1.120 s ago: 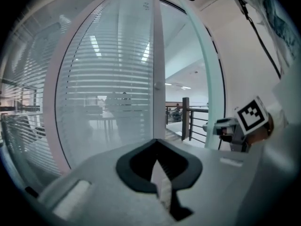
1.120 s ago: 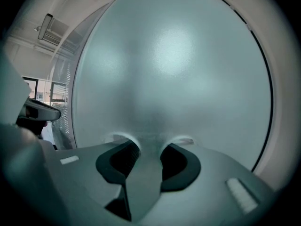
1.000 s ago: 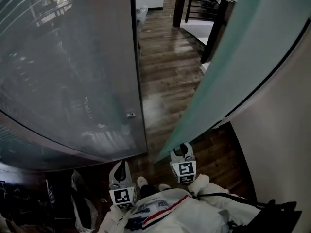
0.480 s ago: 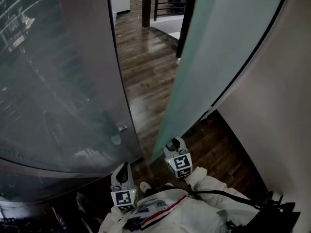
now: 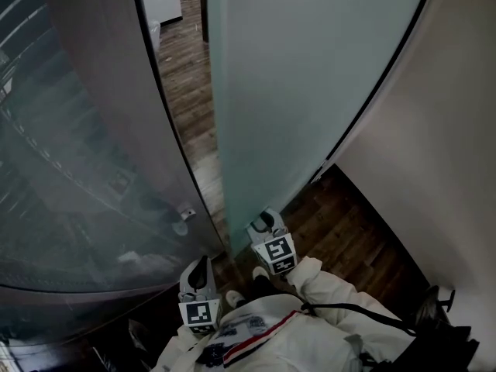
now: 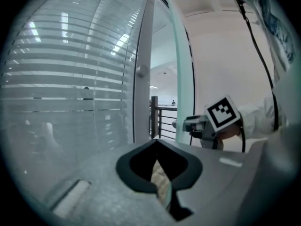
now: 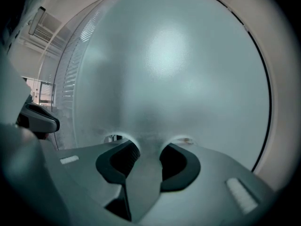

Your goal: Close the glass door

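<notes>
The frosted glass door (image 5: 310,76) stands nearly across the opening, its free edge close to the fixed glass panel (image 5: 85,153). My right gripper (image 5: 262,222) is low at that free edge. In the right gripper view the door (image 7: 178,69) fills the picture. There my right gripper (image 7: 146,157) has its jaws closed on a pale upright handle piece on the door. My left gripper (image 5: 199,268) hangs free nearer my body. In its own view my left gripper (image 6: 160,173) is shut on nothing, and the right gripper (image 6: 181,124) touches the door edge (image 6: 181,79).
The fixed panel carries a small round knob (image 5: 186,214), also seen as the knob (image 6: 141,70). A white wall (image 5: 434,169) runs along the right. Dark wood floor (image 5: 186,76) shows through the narrow gap, with a railing (image 6: 162,121) beyond.
The door has swung left toward the fixed panel, and the gap of floor has narrowed to a strip. My right gripper moved left with the door's edge. The left gripper kept near my body.
</notes>
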